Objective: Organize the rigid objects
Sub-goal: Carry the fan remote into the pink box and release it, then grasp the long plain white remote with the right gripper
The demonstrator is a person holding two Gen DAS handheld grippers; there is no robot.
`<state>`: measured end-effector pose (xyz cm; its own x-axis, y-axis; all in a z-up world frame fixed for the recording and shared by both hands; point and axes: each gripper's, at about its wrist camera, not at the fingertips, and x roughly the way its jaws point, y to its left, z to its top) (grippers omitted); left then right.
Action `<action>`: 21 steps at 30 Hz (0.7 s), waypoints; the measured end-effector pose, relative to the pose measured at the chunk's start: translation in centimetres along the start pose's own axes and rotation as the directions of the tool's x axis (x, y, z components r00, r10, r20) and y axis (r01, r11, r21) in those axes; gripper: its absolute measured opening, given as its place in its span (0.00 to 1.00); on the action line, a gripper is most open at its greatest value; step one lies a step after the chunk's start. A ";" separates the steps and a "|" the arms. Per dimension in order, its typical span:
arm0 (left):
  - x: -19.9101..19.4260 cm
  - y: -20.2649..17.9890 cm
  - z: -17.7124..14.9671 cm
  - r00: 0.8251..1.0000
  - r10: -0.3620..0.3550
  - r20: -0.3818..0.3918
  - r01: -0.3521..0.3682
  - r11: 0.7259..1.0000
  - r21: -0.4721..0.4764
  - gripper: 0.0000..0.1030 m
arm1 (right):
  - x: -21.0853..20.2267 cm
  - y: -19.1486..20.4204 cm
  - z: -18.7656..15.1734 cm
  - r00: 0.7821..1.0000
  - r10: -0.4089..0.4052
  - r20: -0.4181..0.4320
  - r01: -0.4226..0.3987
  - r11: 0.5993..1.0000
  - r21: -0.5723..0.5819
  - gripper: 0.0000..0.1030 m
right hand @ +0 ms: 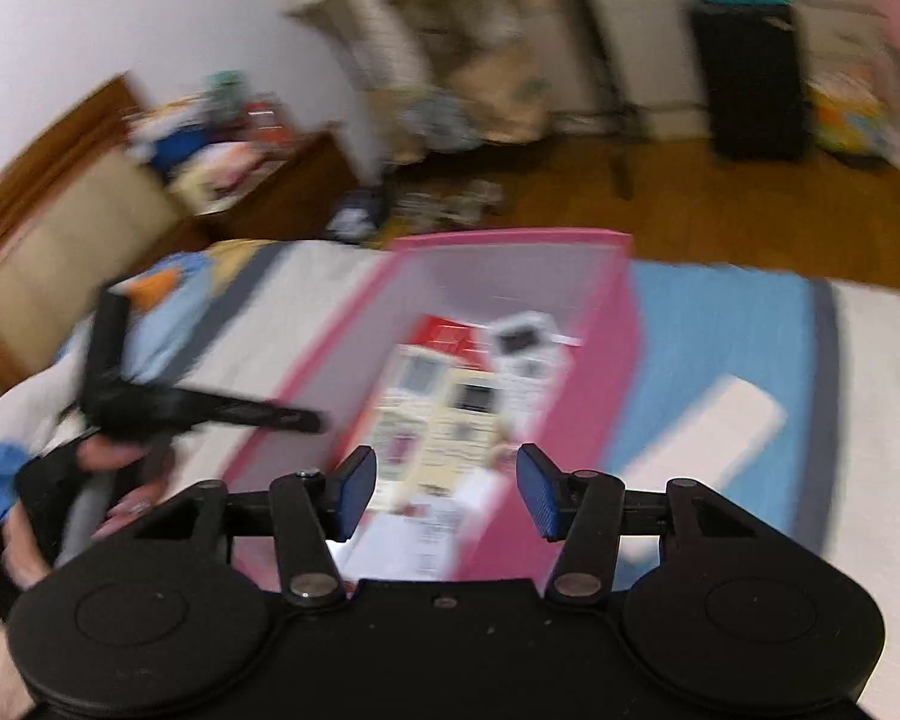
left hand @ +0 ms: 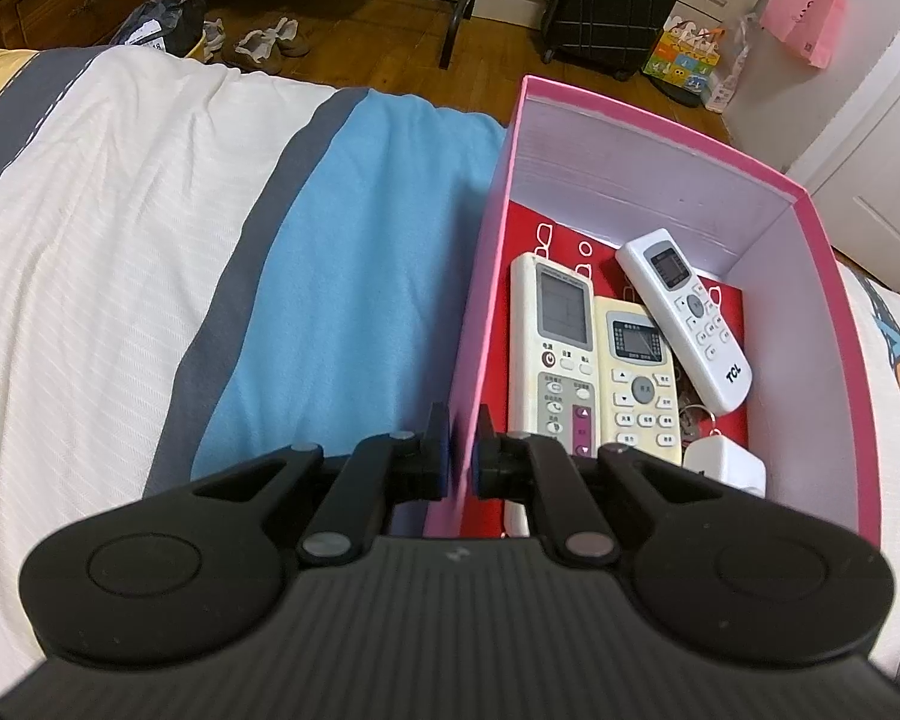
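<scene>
Left wrist view: the left gripper (left hand: 463, 450) is clamped on the near left wall of the pink cardboard box (left hand: 822, 312), one blue pad outside the wall, the other inside. The box sits on a bed cover striped white, grey and blue (left hand: 342, 276). On the box's red floor lie three remote controls. The large white remote with a grey screen (left hand: 551, 354) lies along the left wall, its long axis running toward the far wall, screen end farthest. The cream remote with a small screen (left hand: 639, 378) lies just beside it, parallel, touching its right edge. The white TCL remote (left hand: 684, 315) is tilted, screen end toward the far wall, its lower end toward the right wall. A white plug-shaped adapter (left hand: 723, 468) rests at the near right corner.

Right wrist view (blurred): the right gripper (right hand: 444, 495) stands about half open over the near end of the box, nothing between its blue pads. A white flat rectangular object (right hand: 708, 432) lies on the cover right of the box.
</scene>
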<state>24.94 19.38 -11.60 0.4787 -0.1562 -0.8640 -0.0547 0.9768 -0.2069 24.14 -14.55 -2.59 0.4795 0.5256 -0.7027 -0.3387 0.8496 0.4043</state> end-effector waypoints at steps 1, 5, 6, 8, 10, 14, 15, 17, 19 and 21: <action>0.0 0.0 0.0 1.000 0.000 0.000 0.000 1.000 0.001 0.06 | 0.1 -1.0 0.2 0.999 -0.034 -0.019 0.035 0.998 0.056 0.56; 0.0 0.1 0.0 1.000 -0.002 0.001 0.002 1.000 -0.007 0.06 | 0.9 -5.3 -0.4 0.983 -0.154 -0.105 0.178 0.937 0.300 0.56; 0.1 0.1 0.0 1.000 -0.004 0.001 0.004 1.000 -0.011 0.06 | 1.2 -5.7 -0.7 0.973 -0.199 -0.120 0.227 0.921 0.315 0.56; 0.1 0.1 0.0 1.000 -0.004 0.001 0.004 1.000 -0.011 0.06 | 2.0 -6.2 -1.4 0.962 -0.236 -0.133 0.268 0.905 0.330 0.56; 0.1 0.1 0.0 1.000 -0.004 0.002 0.004 1.000 -0.011 0.06 | 3.0 -6.5 -1.5 0.961 -0.236 -0.144 0.273 0.894 0.354 0.56; 0.2 0.1 0.0 1.000 -0.005 0.002 0.005 1.000 -0.008 0.06 | 5.3 -6.7 -0.4 0.946 -0.287 -0.147 0.320 0.892 0.319 0.60; 0.1 0.1 -0.1 1.000 -0.006 0.002 0.006 1.000 -0.009 0.06 | 5.9 -7.0 -0.1 0.943 -0.299 -0.149 0.332 0.884 0.328 0.62; 0.1 0.1 0.0 1.000 -0.005 0.003 0.005 1.000 -0.007 0.06 | 7.1 -7.9 0.4 0.934 -0.321 -0.156 0.357 0.856 0.374 0.64; 0.1 0.2 0.0 1.000 -0.008 0.004 0.008 1.000 -0.010 0.06 | 8.2 -8.7 0.6 0.923 -0.351 -0.160 0.386 0.829 0.405 0.64; 0.1 0.3 0.1 1.000 -0.014 0.001 0.014 1.000 -0.016 0.06 | 9.2 -9.3 0.6 0.919 -0.355 -0.173 0.395 0.818 0.418 0.65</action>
<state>25.07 19.62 -11.72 0.4802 -0.1696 -0.8606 -0.0619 0.9721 -0.2261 32.13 -17.58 -12.43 0.4206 0.1736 -0.8905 0.2510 0.9209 0.2981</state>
